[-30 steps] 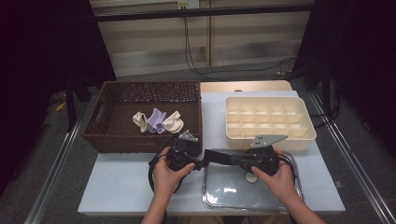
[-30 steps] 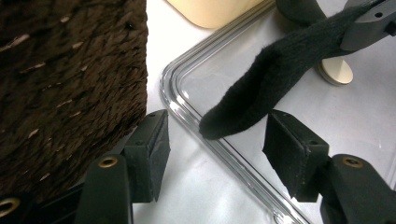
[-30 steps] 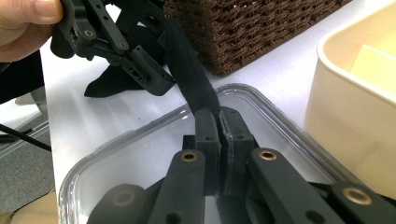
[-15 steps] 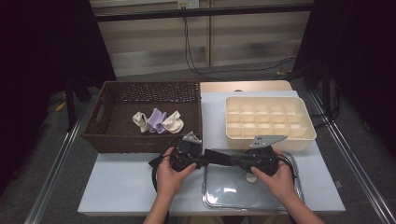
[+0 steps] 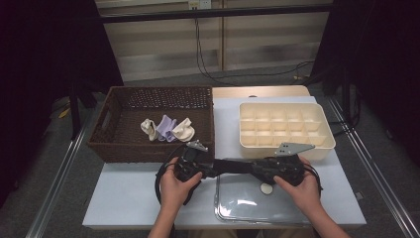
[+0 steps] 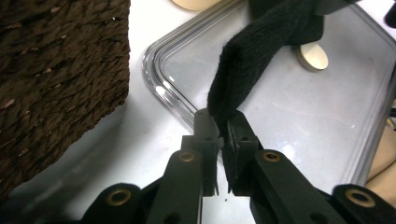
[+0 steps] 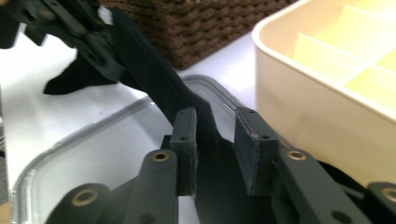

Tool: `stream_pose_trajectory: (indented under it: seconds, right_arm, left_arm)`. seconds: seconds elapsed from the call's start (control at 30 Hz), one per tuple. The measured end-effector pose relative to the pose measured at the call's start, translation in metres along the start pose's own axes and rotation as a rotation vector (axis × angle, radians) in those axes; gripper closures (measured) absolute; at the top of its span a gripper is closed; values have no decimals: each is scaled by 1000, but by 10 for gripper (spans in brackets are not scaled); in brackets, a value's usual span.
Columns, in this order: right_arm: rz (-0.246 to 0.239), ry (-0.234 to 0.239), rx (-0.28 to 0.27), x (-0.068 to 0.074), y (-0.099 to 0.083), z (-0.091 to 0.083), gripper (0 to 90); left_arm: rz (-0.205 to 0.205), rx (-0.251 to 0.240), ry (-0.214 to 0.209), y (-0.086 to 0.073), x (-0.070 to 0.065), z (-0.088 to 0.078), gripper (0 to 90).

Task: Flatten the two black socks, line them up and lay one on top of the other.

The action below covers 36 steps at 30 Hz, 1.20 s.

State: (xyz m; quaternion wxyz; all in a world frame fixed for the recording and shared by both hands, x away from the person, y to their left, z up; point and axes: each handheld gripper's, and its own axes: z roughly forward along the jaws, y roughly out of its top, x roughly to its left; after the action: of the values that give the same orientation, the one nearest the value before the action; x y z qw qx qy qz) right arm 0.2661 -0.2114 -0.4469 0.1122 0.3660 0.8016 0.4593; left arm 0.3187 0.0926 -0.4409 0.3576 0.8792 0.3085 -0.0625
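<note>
A black sock point(image 5: 233, 166) hangs stretched between my two grippers above a clear tray point(image 5: 247, 210). My left gripper point(image 5: 214, 168) has just been closing, and in the left gripper view point(image 6: 223, 128) its pads pinch one end of the sock point(image 6: 243, 65). My right gripper point(image 5: 251, 169) has just been opening. In the right gripper view point(image 7: 217, 126) its jaws stand apart with the sock point(image 7: 154, 79) running loosely between them. The left gripper point(image 7: 93, 51) holds the far end there.
A brown wicker basket point(image 5: 119, 148) at the left holds pale folded socks point(image 5: 168, 129). At the right stands a cream box point(image 5: 317, 144) with several compartments. A small white disc point(image 5: 266, 188) lies in the tray. White table point(image 5: 124, 198) lies bare at the front left.
Both hands stay almost in place with the sock spanning between them. No clear shift shows from above.
</note>
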Motion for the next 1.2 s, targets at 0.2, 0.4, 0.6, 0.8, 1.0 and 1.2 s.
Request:
stream_pose_trajectory:
  seconds: [0.2, 0.4, 0.6, 0.8, 1.0, 1.2]
  right_arm:
    - [12, -23, 8, -7, -2, 4, 805]
    - [31, -52, 33, -14, -6, 11, 827]
    - [33, -44, 49, -15, -12, 17, 833]
    - [30, -45, 58, -14, -15, 20, 840]
    - [23, -44, 50, -12, -14, 19, 840]
    - [21, -38, 43, -11, -13, 18, 845]
  left_arm:
    - [6, 17, -6, -1, 1, 2, 848]
    - [-6, 11, -24, -2, 2, 2, 847]
    - [-9, 6, -25, -3, 2, 2, 843]
    - [4, -16, -25, 2, -5, -5, 842]
    - [22, -53, -38, 5, -10, -14, 838]
    - [30, -60, -41, 8, -15, -22, 834]
